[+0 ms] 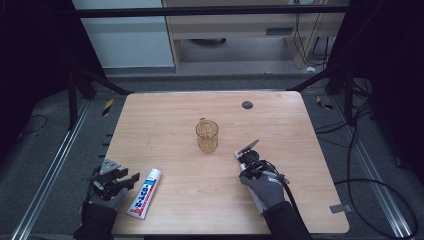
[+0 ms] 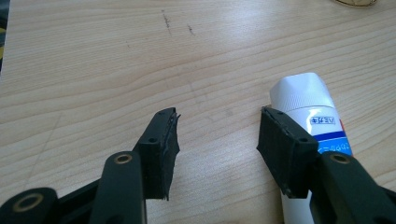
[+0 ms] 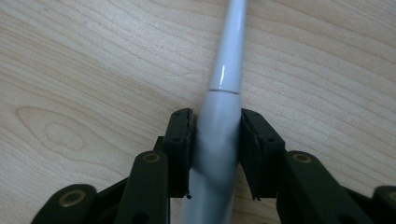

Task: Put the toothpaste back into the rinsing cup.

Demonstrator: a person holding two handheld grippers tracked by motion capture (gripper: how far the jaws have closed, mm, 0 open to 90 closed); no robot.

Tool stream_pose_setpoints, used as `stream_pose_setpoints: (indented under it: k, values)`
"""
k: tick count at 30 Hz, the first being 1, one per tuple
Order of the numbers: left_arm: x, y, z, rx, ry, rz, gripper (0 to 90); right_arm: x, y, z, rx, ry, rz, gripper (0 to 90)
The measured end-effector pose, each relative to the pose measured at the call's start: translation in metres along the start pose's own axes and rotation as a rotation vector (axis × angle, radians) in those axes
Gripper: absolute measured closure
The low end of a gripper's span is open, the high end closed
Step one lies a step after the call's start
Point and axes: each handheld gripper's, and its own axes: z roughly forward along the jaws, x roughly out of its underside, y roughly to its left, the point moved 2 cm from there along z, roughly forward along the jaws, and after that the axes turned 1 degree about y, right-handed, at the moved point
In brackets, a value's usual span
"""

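Left gripper (image 1: 131,178), jaws apart and empty, rests at the table's (image 1: 165,107) near-left corner just beside the tube (image 1: 144,193), whose white cap (image 2: 299,91) lies outside one jaw. Centre: a glass mug (image 1: 207,136) stands upright, likely the destination. Right gripper (image 3: 215,140) clamps a white toothbrush handle (image 3: 218,135) lying flat on the table, apparently for lifting.

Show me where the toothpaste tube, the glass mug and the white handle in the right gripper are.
toothpaste tube (image 1: 144,194): high view, middle of the printed body.
glass mug (image 1: 207,136): high view, its side wall.
white handle (image 3: 218,135): right gripper view, thick part between the jaws.
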Motion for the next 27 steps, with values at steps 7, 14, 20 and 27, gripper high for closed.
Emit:
stream_pose_setpoints:
  k: [7,14,20,27]
  values:
    - [0.0,-0.001,0.001,0.001,0.005,-0.006,46.7,0.0,-0.001,0.0,-0.001,0.005,0.003,67.4]
    - [0.0,-0.001,0.001,0.001,0.005,-0.007,46.7,0.0,-0.002,-0.003,-0.013,0.0,0.007,67.6]
    - [-0.001,-0.001,0.001,0.001,0.007,-0.006,46.7,0.0,-0.005,-0.015,-0.024,-0.024,-0.001,67.7]
    - [-0.001,-0.001,0.001,0.0,0.005,-0.007,46.7,-0.002,-0.007,-0.037,-0.061,-0.116,-0.008,67.7]
